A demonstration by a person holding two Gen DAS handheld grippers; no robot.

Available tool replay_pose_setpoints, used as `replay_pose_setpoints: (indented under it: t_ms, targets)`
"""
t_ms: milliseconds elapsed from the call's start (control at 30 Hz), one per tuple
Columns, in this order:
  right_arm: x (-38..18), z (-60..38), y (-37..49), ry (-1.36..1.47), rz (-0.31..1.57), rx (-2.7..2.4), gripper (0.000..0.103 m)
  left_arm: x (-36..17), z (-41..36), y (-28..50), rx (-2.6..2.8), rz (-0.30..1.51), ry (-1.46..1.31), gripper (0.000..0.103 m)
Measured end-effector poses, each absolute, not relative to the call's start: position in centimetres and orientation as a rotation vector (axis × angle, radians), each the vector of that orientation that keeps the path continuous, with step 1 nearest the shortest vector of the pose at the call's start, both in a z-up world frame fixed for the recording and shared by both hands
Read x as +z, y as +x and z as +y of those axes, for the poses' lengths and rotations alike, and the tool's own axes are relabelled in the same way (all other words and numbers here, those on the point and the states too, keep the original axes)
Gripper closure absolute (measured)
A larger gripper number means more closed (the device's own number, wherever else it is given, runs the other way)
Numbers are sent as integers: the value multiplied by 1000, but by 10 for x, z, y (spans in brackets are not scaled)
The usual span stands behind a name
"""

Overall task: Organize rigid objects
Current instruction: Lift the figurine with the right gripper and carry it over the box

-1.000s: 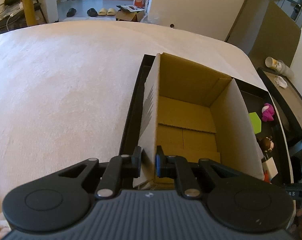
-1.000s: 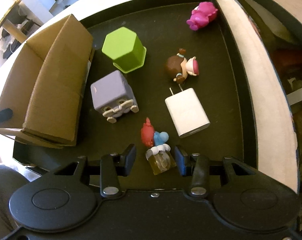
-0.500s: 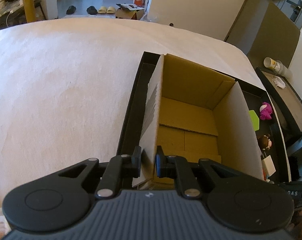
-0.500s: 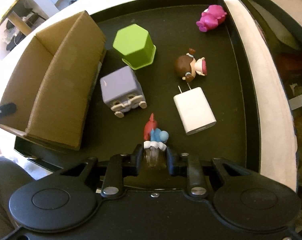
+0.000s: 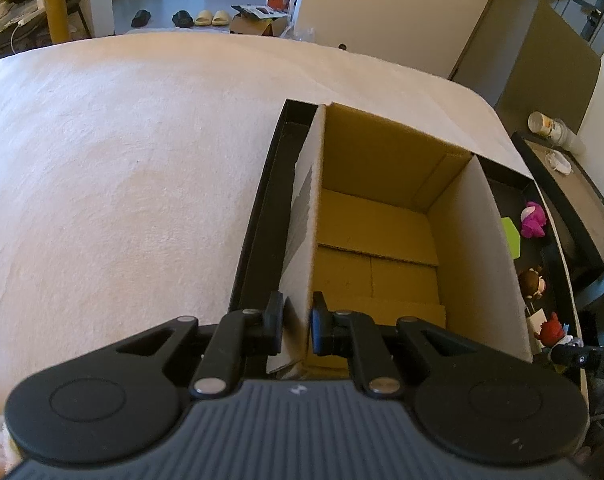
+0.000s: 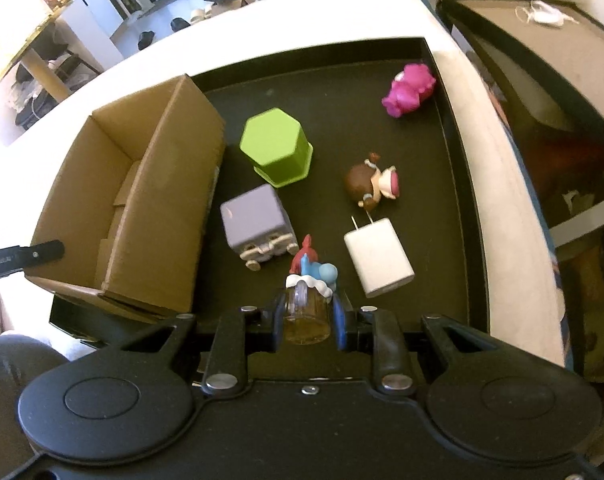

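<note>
- Small figurine [image 6: 307, 276]: a red-and-blue figure on a clear amber jar-like base, clamped between the pads of my right gripper [image 6: 307, 320], whose jaws are clenched on the base; it sits over the near part of the black tray [image 6: 433, 152]
- White charger [image 6: 378, 262]: lies flat on the tray just right of the figurine, prongs pointing away from me
- Lilac cube toy [image 6: 256, 226]: just left of the figurine, near the box wall
- Green hexagonal cup [image 6: 276, 146], brown-haired doll [image 6: 371, 188] and pink toy [image 6: 409, 90]: farther back on the tray, apart from each other
- Cardboard box [image 5: 381, 216]: open-topped, standing at the left end of the tray
- My left gripper [image 5: 296, 322]: jaws pinched on the box's near-left wall, one pad outside and one inside
- Cream cloth [image 5: 122, 180]: covers the surface under the tray
</note>
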State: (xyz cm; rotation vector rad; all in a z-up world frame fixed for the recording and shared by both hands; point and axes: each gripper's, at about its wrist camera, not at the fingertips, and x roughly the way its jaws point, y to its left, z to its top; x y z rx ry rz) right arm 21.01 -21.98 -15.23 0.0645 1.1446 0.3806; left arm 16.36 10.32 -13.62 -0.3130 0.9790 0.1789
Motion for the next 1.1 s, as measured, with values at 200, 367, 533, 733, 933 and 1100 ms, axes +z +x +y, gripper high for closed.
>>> replay_pose_setpoints:
  t_ms: [200, 367, 533, 733, 933, 1100]
  targets:
    - [-137, -215, 211, 71, 1109, 386, 79, -133, 103, 156, 186, 950, -313, 89]
    - [-127, -210, 213, 73, 1085, 392, 79, -133, 107, 154, 195, 948, -342, 89]
    - [-115, -204, 215, 77, 1052, 411, 79, -129, 109, 150, 213, 918, -362, 89]
    - [-101, -189, 219, 60, 1016, 440, 79, -131, 106, 152, 218, 932, -341, 91]
    - [-92, -171, 223, 52, 995, 469, 79, -132, 104, 155, 215, 940, -316, 91]
    - [-83, -153, 225, 42, 974, 497, 79, -135, 98, 159, 232, 961, -276, 92]
